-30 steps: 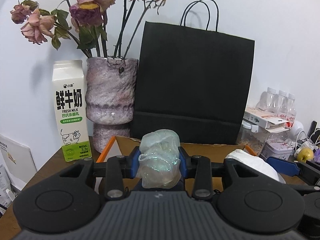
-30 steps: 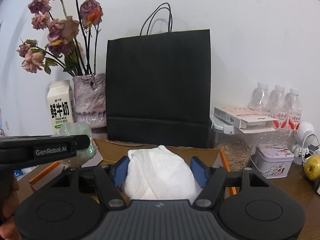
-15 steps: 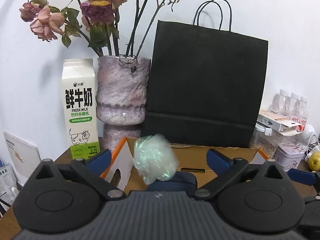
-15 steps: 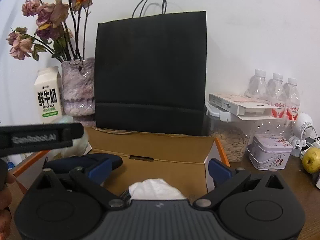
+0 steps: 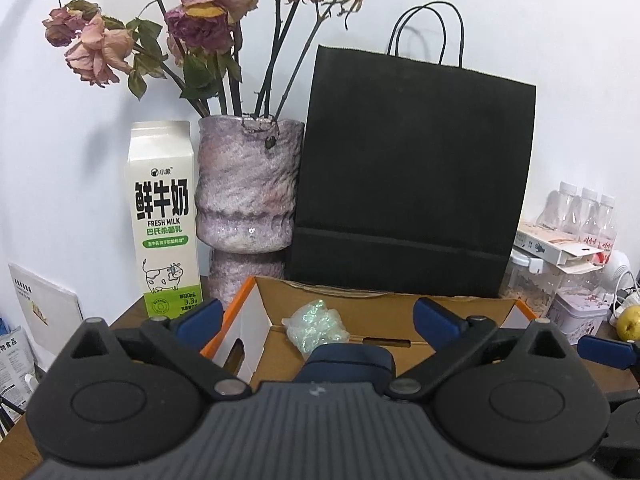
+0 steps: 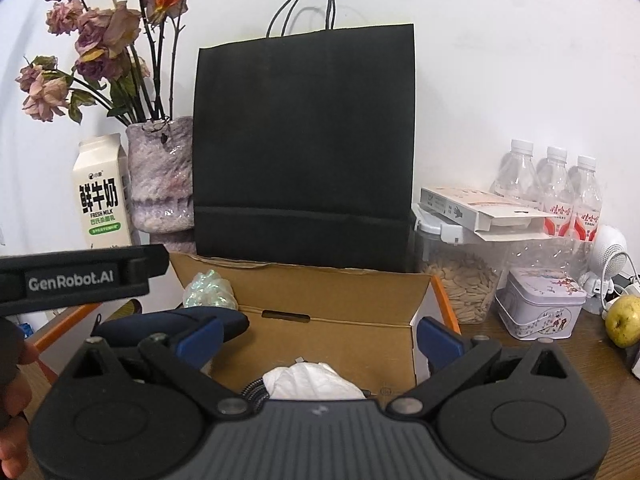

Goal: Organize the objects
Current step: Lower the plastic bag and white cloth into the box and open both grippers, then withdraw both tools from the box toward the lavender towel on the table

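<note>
- The left gripper, which a second ago was clenched on a shiny crumpled wrapper, now stands wide apart and empty; its blue fingertips sit well to either side of the gap.
- That wrapper has dropped out of the grip and now lies in the cardboard box, against the back wall and on top of a dark blue pouch.
- The right gripper has let go too: earlier its pads pressed a white wad of paper, and now the jaws are spread and nothing is between them.
- The white wad lies low in the box, near its front, half hidden behind the gripper body in the right wrist view.
- The wrapper is a roundish lump with no clear long axis; it points no particular way.
- The dark blue pouch is the one long thing: in the right wrist view it lies flat, its length running left to right across the left part of the box.
- The box stands open-topped, its length running side to side in front of a black paper bag.
- A milk carton and a vase of dried roses stand upright to the left of the bag.
- A hand shows at the left edge of the right wrist view, below the left gripper's arm.
</note>
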Demonstrator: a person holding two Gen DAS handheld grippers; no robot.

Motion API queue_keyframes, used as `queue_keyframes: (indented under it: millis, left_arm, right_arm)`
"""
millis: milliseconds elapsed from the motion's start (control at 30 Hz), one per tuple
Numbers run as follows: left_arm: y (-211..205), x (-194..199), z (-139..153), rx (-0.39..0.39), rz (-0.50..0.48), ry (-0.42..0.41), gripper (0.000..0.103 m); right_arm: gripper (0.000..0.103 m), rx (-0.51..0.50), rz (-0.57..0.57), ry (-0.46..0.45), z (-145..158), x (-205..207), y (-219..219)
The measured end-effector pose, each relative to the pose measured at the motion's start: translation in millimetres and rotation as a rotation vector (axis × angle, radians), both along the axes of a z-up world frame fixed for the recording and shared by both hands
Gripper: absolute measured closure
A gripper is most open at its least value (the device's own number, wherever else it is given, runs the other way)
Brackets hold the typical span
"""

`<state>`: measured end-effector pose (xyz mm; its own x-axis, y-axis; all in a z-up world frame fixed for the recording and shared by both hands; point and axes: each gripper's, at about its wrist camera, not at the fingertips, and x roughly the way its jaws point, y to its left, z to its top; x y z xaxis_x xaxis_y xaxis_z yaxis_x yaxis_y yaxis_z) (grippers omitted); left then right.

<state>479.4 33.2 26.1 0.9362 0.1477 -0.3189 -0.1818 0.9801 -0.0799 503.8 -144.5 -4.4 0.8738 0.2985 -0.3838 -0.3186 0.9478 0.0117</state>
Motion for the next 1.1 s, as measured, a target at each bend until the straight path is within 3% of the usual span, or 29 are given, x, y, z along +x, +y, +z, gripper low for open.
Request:
queue_keyframes:
  millis: [467, 1100]
  left_arm:
    - [1, -29, 11, -0.010, 0.001, -0.030, 0.000]
    - [-3, -100, 16, -0.029, 0.019, -0.024, 0.000]
  right_arm:
    - [0.000, 0.014, 0.020, -0.032, 15, -22, -5]
    - [0.000, -0.014, 0.052, -0.065, 22, -89, -24]
